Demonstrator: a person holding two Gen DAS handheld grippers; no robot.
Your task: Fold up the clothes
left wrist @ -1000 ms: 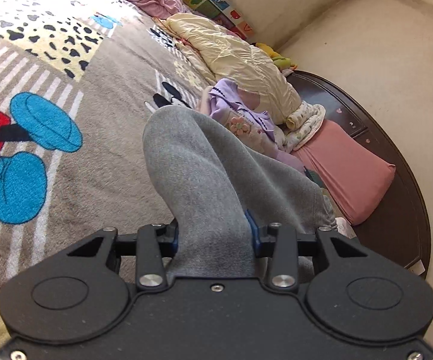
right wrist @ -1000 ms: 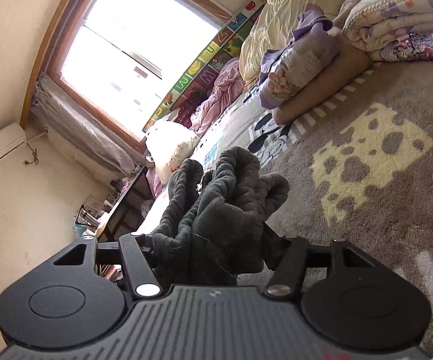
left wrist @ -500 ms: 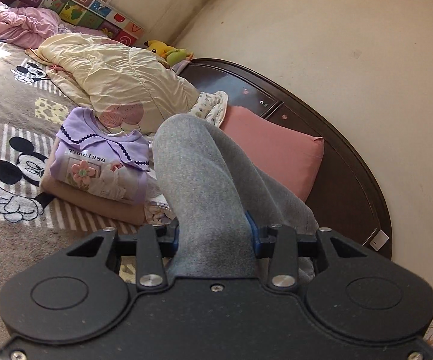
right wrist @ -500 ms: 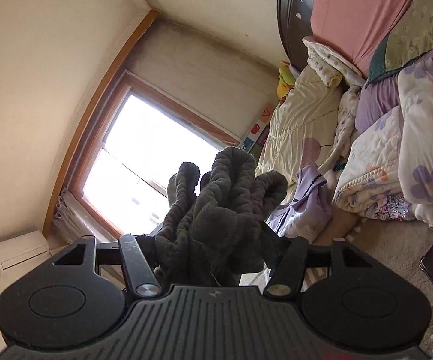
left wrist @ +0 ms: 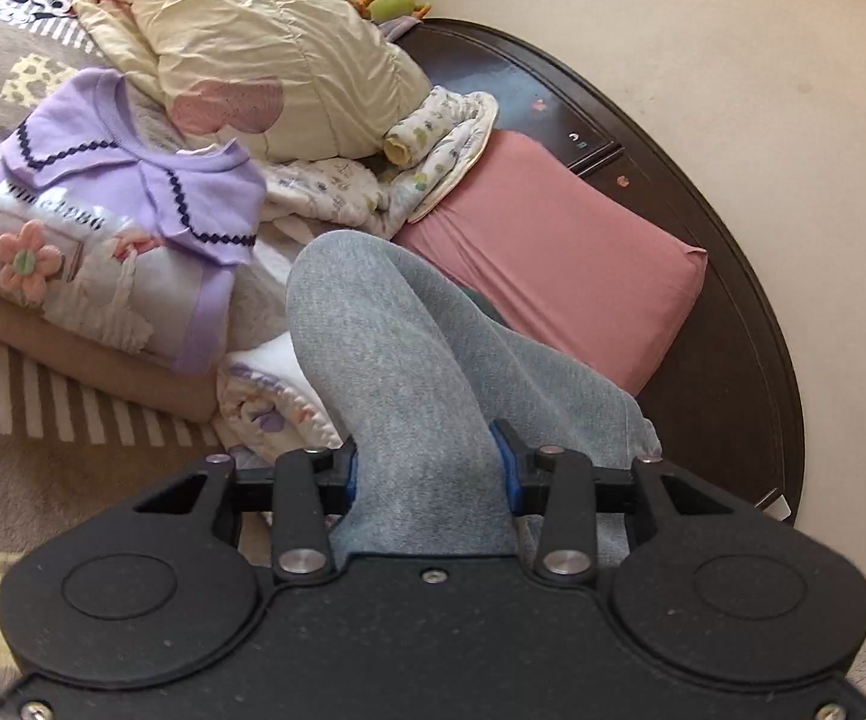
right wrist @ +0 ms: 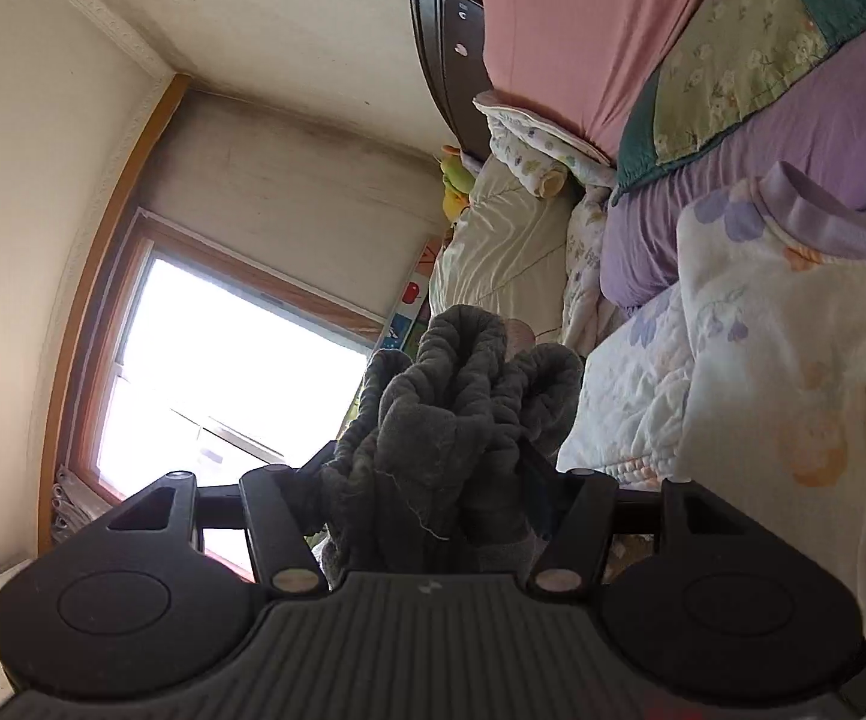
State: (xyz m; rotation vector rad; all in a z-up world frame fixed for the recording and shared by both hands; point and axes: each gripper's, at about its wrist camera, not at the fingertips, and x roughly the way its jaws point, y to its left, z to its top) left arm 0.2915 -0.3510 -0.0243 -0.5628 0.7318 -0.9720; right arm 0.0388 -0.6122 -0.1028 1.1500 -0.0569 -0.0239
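Note:
My left gripper (left wrist: 430, 468) is shut on a light grey knit garment (left wrist: 397, 348) that bulges up between its blue pads and drapes to the right, held above the bed. My right gripper (right wrist: 427, 480) is shut on the bunched dark grey elastic edge of the grey garment (right wrist: 457, 396), which hides its fingertips. A folded purple top with a flower (left wrist: 103, 228) lies on a folded tan garment (left wrist: 73, 354) to the left in the left wrist view.
A pink pillow (left wrist: 553, 264) leans on the dark wooden headboard (left wrist: 733, 324). A cream quilt (left wrist: 253, 42) and floral blankets (left wrist: 409, 174) lie behind. In the right wrist view a white floral garment (right wrist: 763, 348), a purple quilt (right wrist: 763, 138) and a window (right wrist: 223, 360) show.
Both grippers have swung with the grey garment toward the head of the bed. The folded pile and pink pillow are now closer in the left view; the right view has tilted further.

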